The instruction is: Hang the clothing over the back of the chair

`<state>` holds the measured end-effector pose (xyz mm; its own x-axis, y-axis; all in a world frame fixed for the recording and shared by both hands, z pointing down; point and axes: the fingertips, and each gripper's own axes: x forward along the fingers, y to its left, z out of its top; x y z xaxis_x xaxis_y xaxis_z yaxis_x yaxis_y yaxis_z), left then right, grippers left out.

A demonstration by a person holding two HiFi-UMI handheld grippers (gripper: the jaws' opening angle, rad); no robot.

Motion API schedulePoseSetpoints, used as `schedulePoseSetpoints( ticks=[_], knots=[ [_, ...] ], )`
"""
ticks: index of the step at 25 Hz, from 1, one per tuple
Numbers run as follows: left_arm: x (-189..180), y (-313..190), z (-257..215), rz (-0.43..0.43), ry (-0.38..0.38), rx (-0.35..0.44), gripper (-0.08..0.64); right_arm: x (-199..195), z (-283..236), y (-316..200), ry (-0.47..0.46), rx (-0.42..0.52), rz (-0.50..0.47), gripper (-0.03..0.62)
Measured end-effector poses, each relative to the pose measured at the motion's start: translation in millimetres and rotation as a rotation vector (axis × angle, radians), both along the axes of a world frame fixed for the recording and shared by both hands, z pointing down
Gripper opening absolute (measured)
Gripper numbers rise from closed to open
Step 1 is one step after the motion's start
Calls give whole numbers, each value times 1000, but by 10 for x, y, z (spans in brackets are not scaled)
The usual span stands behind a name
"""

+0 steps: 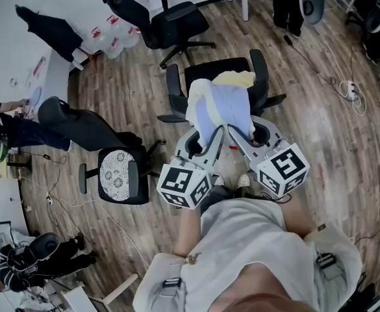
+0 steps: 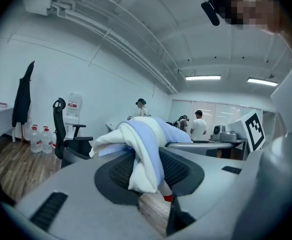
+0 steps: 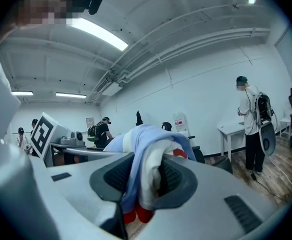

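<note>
While my left gripper (image 1: pixel 214 135) and right gripper (image 1: pixel 236 136) each clamp a fold of the blue-and-white garment (image 1: pixel 219 106), it hangs spread over the black office chair (image 1: pixel 261 70) at twelve o'clock, ready for draping.

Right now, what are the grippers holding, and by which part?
Both hold the clothing: the left gripper and right gripper each pinch a bunched fold.
</note>
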<state>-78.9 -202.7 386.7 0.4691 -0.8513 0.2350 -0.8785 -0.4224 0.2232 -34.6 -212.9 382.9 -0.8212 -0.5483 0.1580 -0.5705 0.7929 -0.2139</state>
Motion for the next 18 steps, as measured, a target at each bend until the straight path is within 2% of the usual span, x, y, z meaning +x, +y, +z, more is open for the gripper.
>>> schedulePoseSetpoints(
  ticks=[13,18],
  knots=[
    [-93,-55,351,96,25,-62,138,-92,347,-31,47,-81,89,120],
    [-90,-75,408,122,33,-55,140,-89,413,-48,50,-91,111,121]
  ],
)
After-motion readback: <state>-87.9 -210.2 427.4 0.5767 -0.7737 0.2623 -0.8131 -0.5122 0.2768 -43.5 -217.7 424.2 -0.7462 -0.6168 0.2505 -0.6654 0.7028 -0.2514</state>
